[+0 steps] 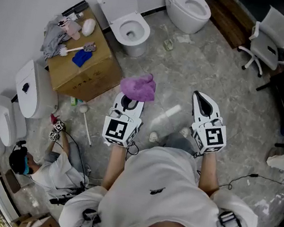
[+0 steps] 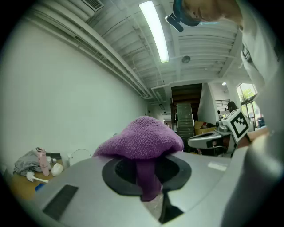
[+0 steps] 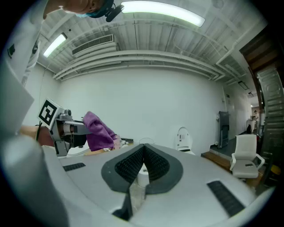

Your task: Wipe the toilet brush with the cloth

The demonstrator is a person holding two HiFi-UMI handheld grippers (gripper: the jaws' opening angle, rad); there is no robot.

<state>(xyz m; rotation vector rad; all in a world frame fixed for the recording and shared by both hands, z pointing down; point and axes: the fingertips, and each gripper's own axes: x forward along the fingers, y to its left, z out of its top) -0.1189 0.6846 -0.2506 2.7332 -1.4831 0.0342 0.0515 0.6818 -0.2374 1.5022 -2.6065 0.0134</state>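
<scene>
Grey marbled floor, white toilet by the wall. Your left gripper has its fingers clamped on the purple cloth, which bunches up over the tips. Your right gripper sits beside it, not touching, fingers pressed together with nothing between them. Toilet brush, as far as I can tell the white long-handled one, lies on the floor just beside the cardboard box, clear of both grippers.

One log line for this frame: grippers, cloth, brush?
left gripper: shut on purple cloth | right gripper: shut, empty | white brush: on cardboard box, untouched
</scene>
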